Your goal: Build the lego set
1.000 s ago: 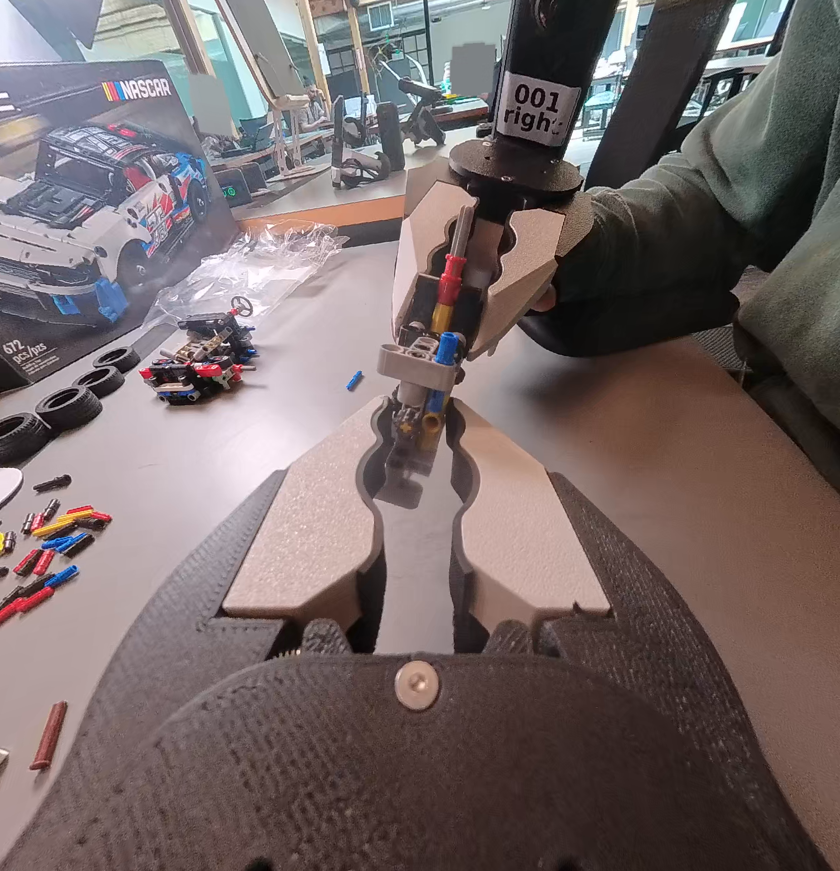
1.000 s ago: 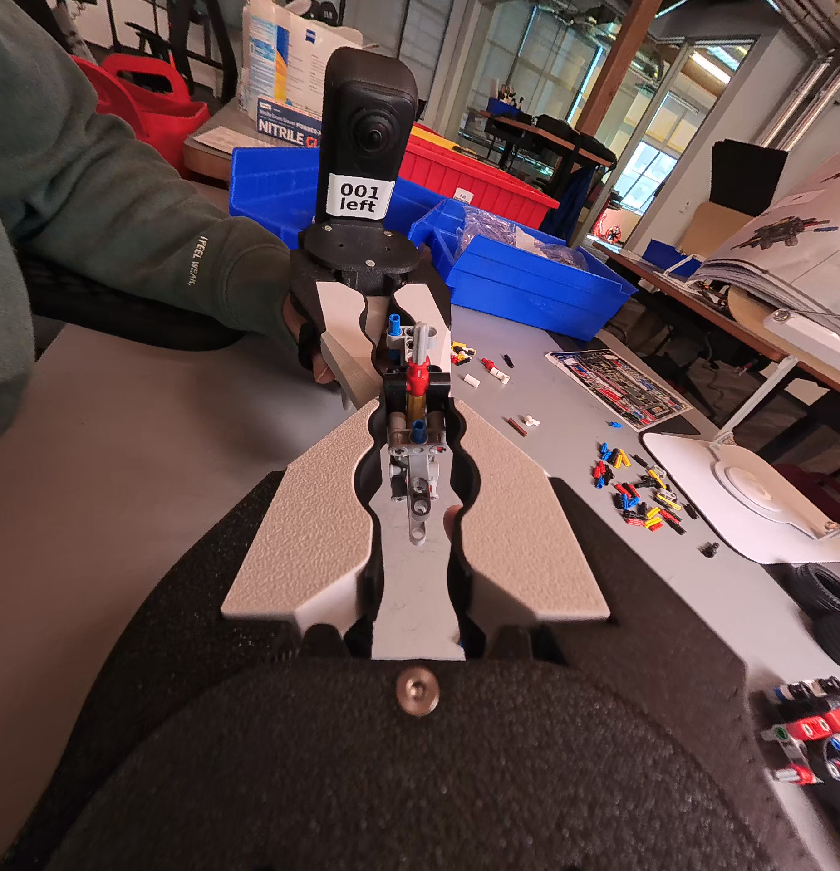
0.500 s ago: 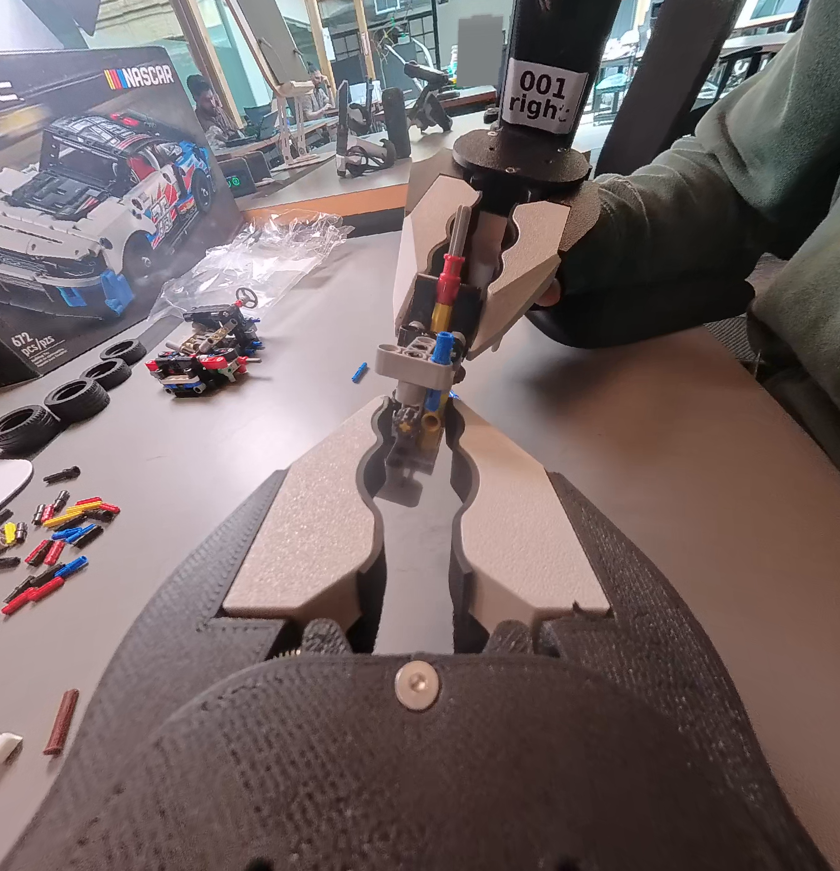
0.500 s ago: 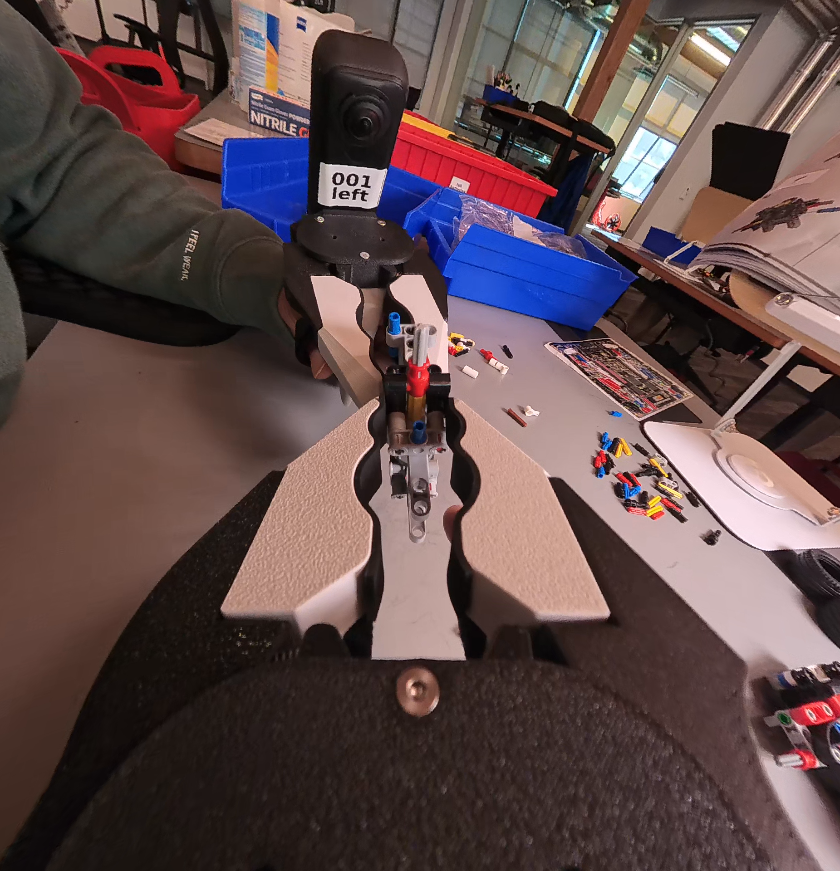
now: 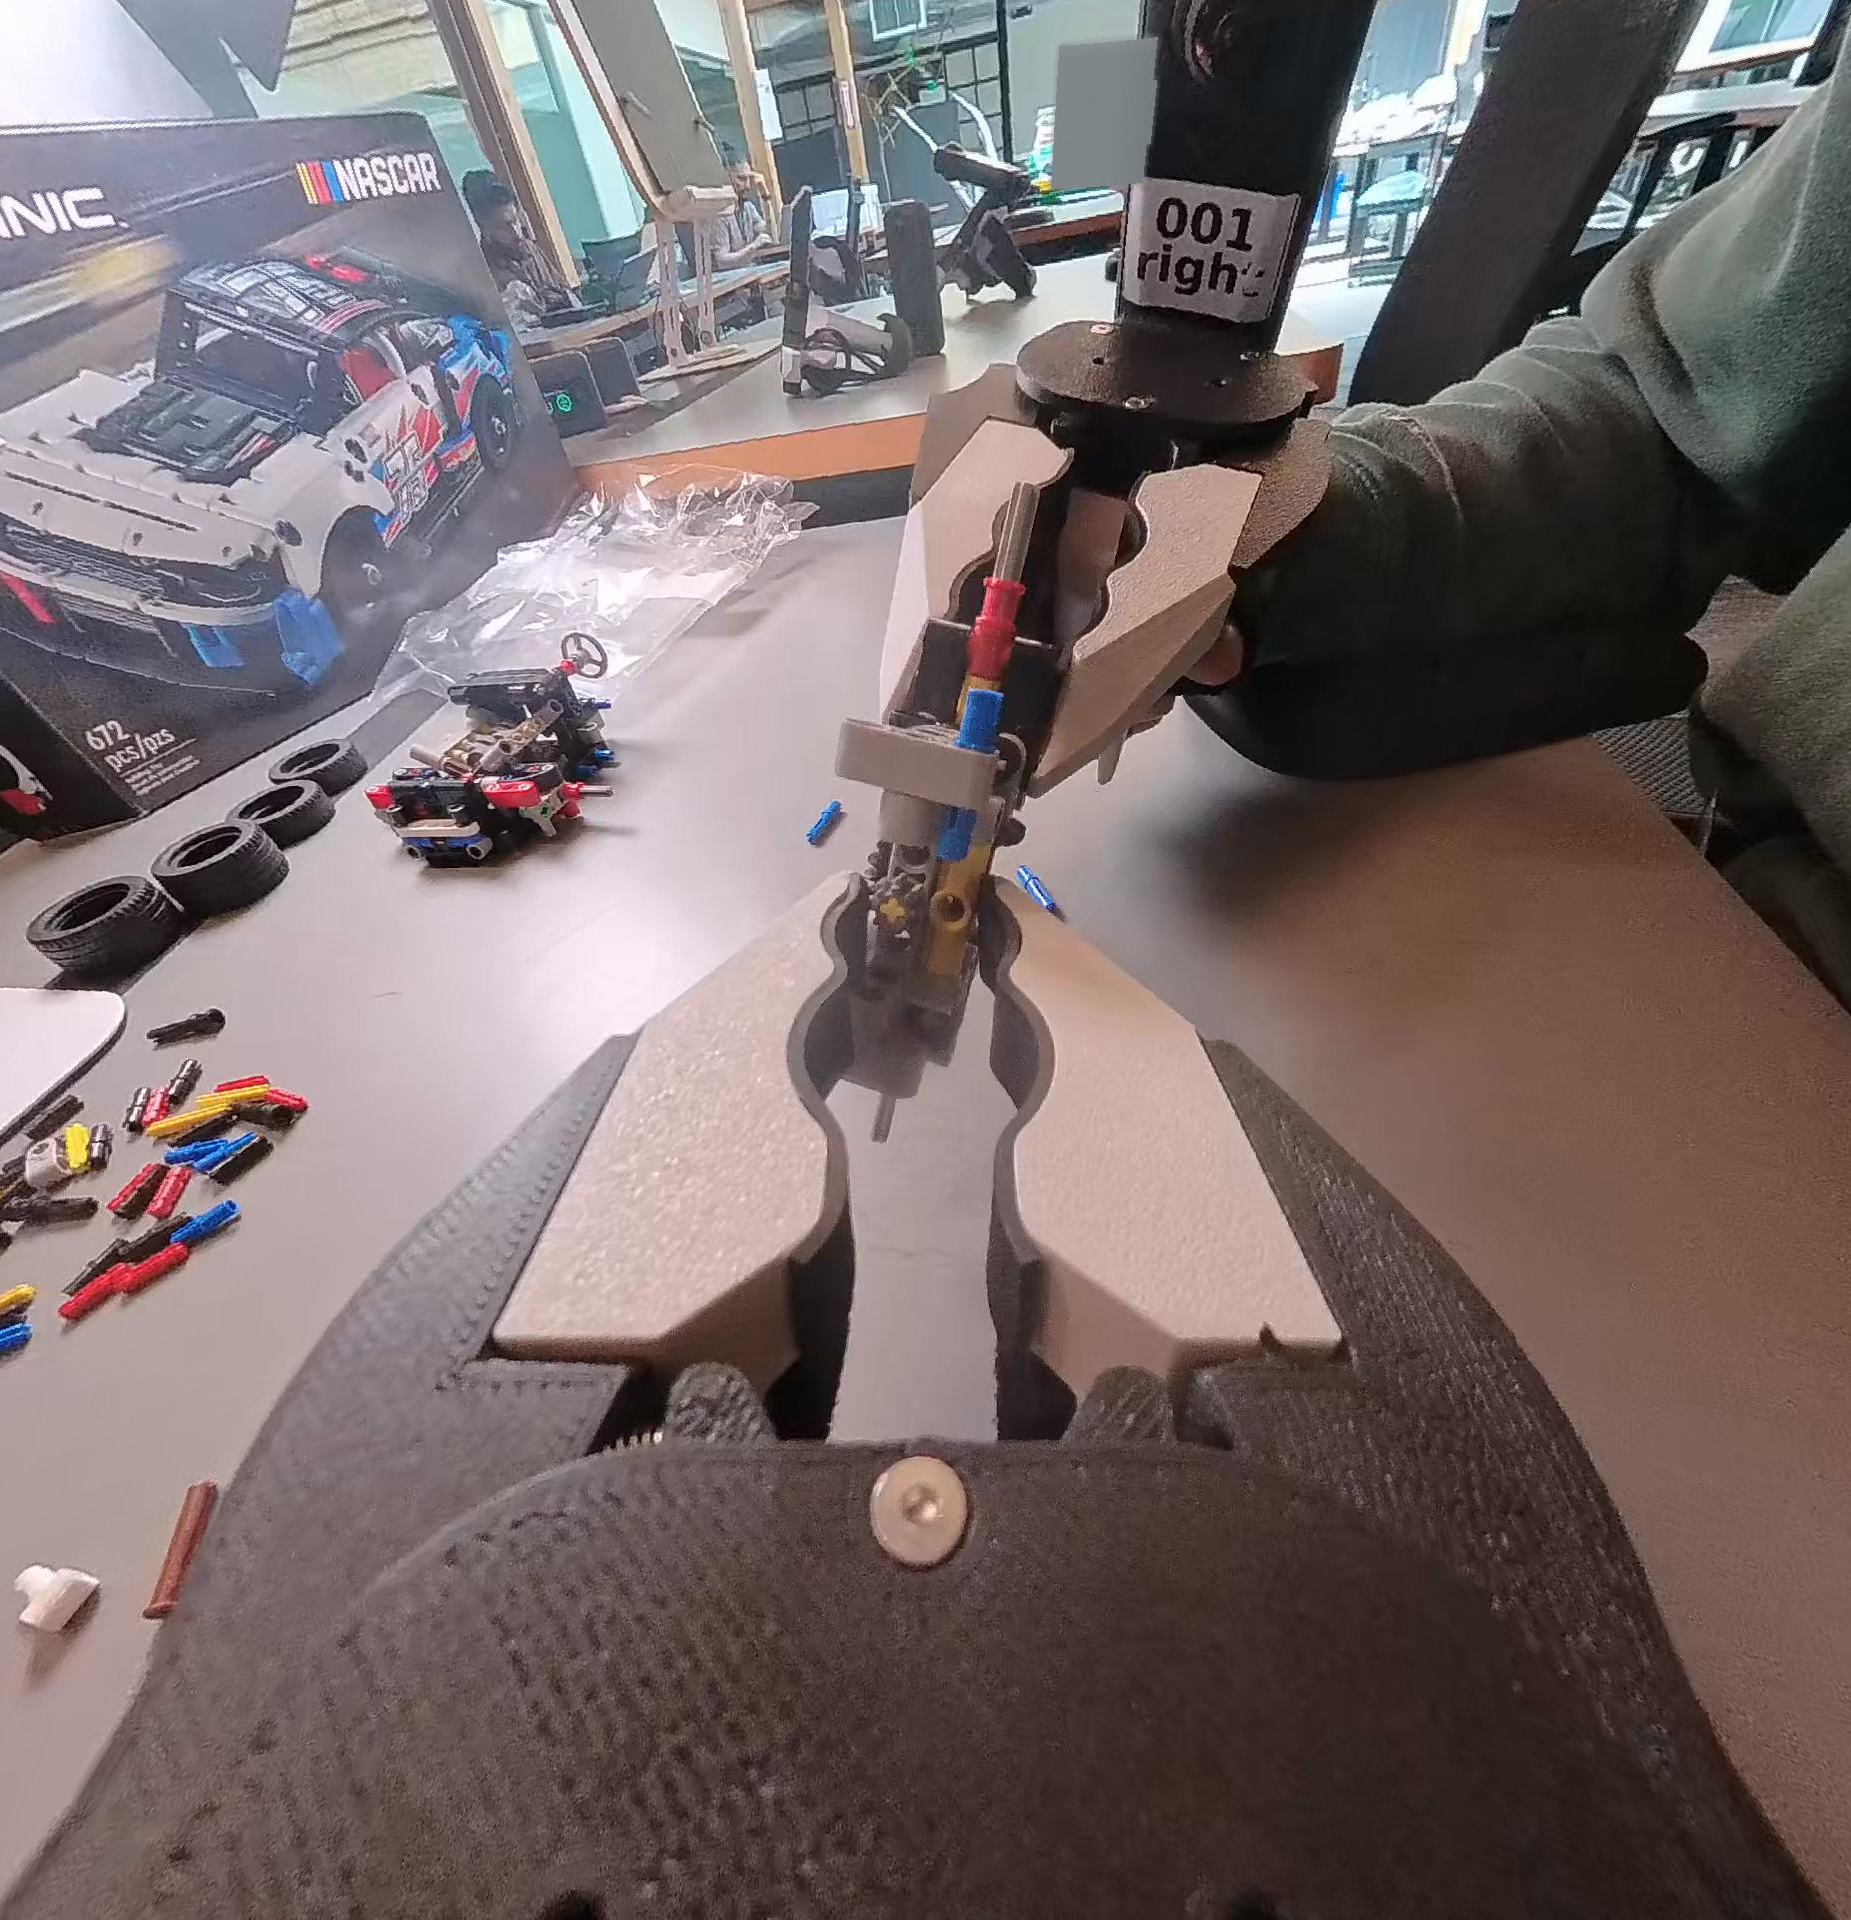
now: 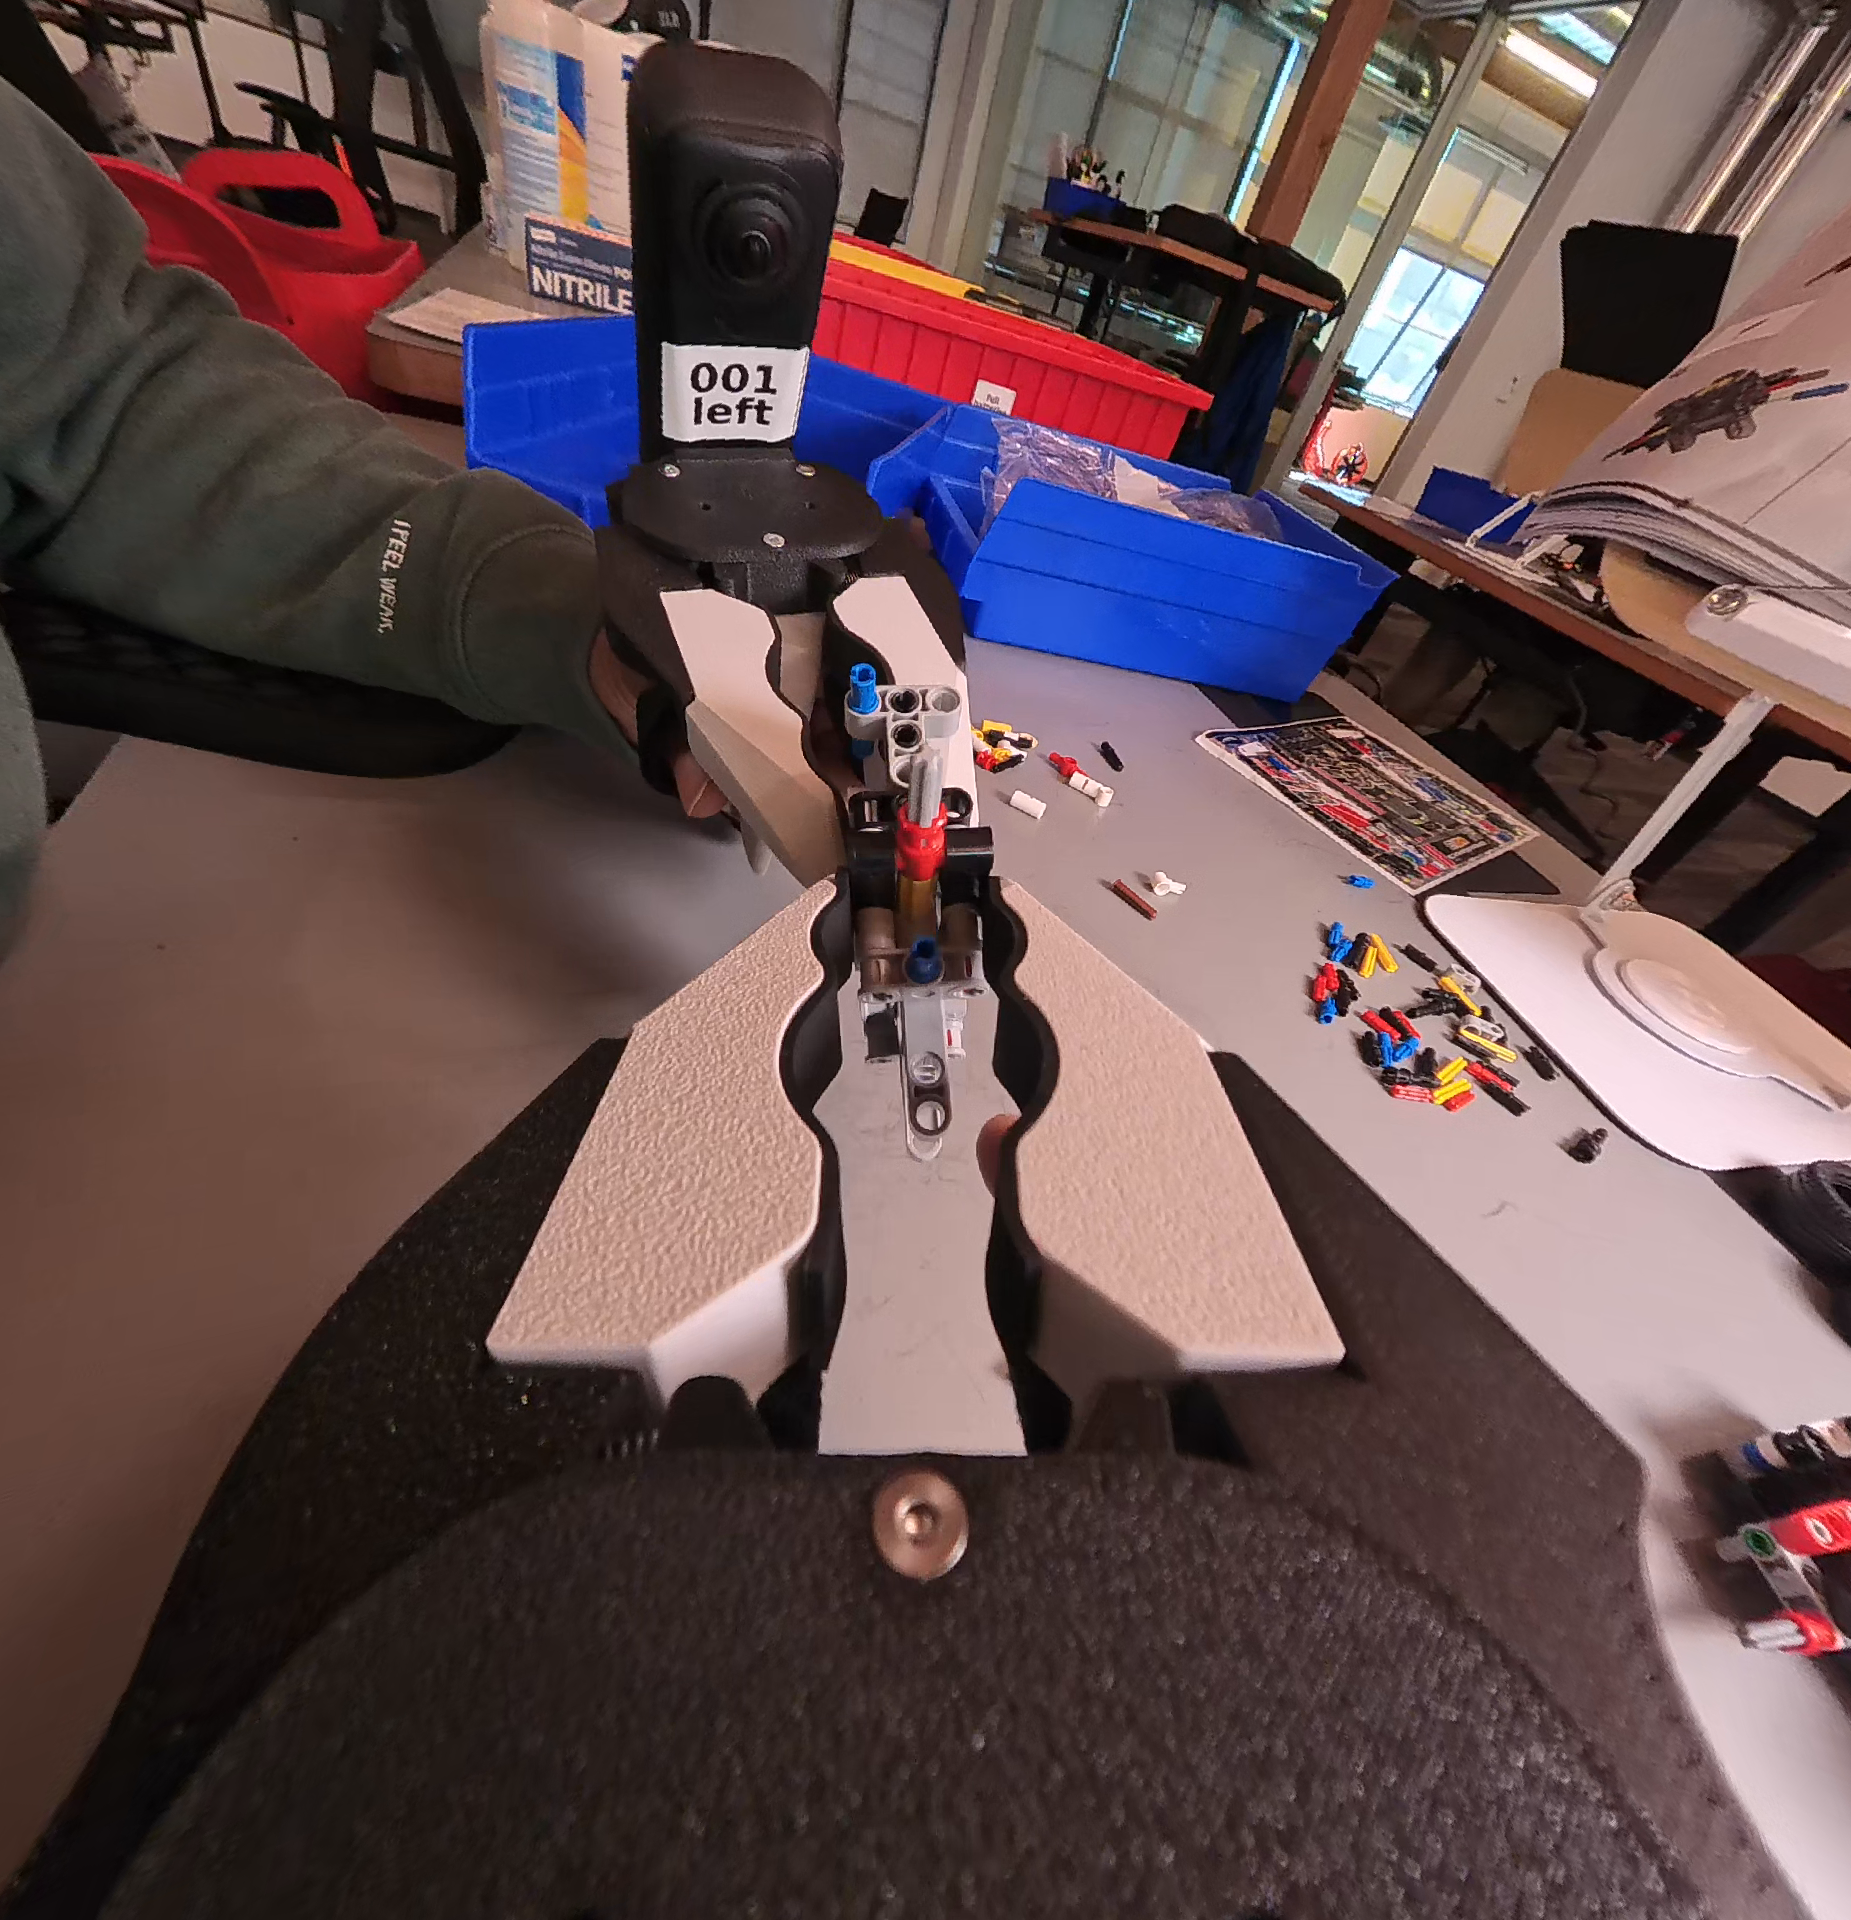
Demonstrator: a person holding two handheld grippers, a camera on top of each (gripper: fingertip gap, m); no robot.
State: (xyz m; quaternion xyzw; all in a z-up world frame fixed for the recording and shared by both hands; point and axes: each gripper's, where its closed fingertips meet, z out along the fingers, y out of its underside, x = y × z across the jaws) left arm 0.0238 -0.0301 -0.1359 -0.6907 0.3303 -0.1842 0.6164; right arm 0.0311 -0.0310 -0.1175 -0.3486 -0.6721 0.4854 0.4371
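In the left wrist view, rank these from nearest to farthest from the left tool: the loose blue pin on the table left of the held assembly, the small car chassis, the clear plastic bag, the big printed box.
1. Loose blue pin, just left of the left tool.
2. Car chassis, farther left.
3. Clear plastic bag, behind the chassis.
4. Printed box, far left, at the back.

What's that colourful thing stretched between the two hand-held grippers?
A small toy-brick assembly of grey, black, yellow, blue and red pieces bridges them: the left hand-held gripper clamps one end, the right hand-held gripper the other. Both wrist views show it.
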